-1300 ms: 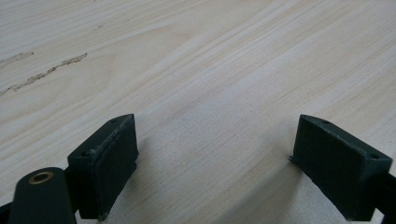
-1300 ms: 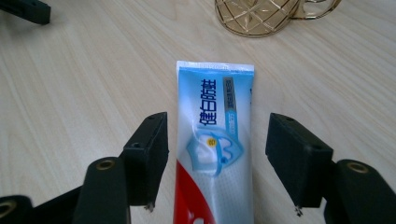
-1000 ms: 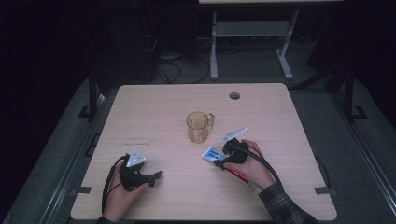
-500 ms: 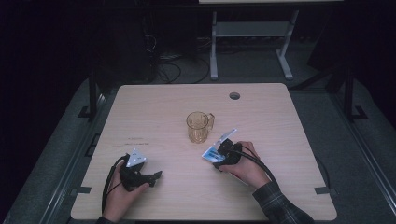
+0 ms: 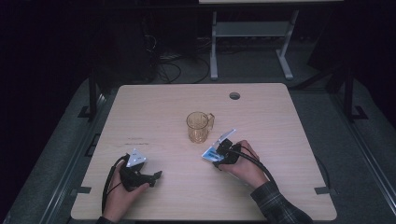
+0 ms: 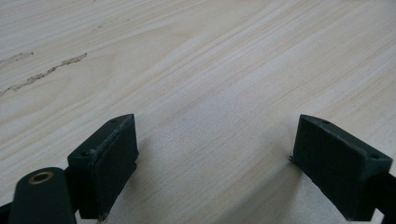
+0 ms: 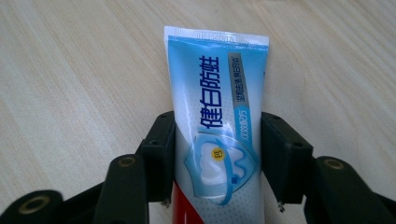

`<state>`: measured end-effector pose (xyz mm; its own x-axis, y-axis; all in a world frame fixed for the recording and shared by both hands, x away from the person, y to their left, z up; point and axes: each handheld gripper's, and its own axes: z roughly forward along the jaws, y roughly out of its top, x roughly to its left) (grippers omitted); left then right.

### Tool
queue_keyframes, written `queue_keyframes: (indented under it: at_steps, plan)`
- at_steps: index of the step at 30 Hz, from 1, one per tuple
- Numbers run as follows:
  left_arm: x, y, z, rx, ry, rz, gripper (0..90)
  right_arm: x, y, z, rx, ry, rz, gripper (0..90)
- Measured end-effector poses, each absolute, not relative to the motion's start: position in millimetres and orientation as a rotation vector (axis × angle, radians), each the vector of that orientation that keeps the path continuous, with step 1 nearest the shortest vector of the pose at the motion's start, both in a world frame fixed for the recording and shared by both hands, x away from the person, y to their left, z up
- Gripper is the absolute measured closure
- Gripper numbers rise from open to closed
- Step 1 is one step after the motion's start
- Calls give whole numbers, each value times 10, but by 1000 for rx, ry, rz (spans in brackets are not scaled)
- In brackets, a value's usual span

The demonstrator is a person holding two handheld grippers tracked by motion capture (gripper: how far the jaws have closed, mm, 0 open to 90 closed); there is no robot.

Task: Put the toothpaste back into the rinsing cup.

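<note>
Your right claw (image 7: 217,163) has one toothpaste tube (image 7: 218,126) between its two black jaws. In the right gripper view both pads sit flush against the tube's sides, so the claw is clenched on it; the jaws have just been closing in on the tube. The tube is blue and white with a red band at its lower end, and its flat crimped end points away from you, out past the jaw tips, over bare wood.

From the high view, your right hand (image 5: 243,163) rests on the tabletop (image 5: 289,140) right of centre, with the right claw (image 5: 219,151) aimed up and to the left. The tube (image 5: 211,154) shows there as a small blue patch at the claw's tip, close to the tabletop and just beside the mug.

There is one mug (image 5: 198,126), clear amber, upright near the middle of the tabletop, its handle turned to the right. It stands near the tube but apart from it, and nothing touches it.

Your left claw (image 6: 215,158) is released: in the left gripper view its two jaws stand wide apart with plain wood grain between them. In the high view your left hand (image 5: 123,186) lies at the near left of the tabletop, well apart from the mug and the tube.

One round cable hole (image 5: 234,95) sits near the far edge.
</note>
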<state>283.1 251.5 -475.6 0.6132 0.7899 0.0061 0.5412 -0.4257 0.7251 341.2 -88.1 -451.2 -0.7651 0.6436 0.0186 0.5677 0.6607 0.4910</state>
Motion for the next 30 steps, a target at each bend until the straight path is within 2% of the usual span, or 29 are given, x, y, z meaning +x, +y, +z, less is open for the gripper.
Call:
queue_keyframes:
  at_steps: [5, 7, 11, 23, 30]
  plan:
    - [2831, 2516, -4756, 2136, 1041, 455, 128, 3401, -867, -4502, 991, 2709, 711, 553]
    - [2831, 2516, -4756, 2136, 1042, 455, 128, 3394, -874, -4479, 995, 2703, 712, 614]
    - [2831, 2516, -4756, 2136, 1042, 455, 127, 3405, -931, -4451, 1002, 2704, 744, 671]
    - [2832, 2516, -4756, 2136, 1042, 455, 128, 3425, -1052, -4423, 1055, 2716, 874, 697]
    - [2832, 2516, -4755, 2137, 1041, 455, 128, 3436, -1233, -4332, 1086, 2654, 1067, 700]
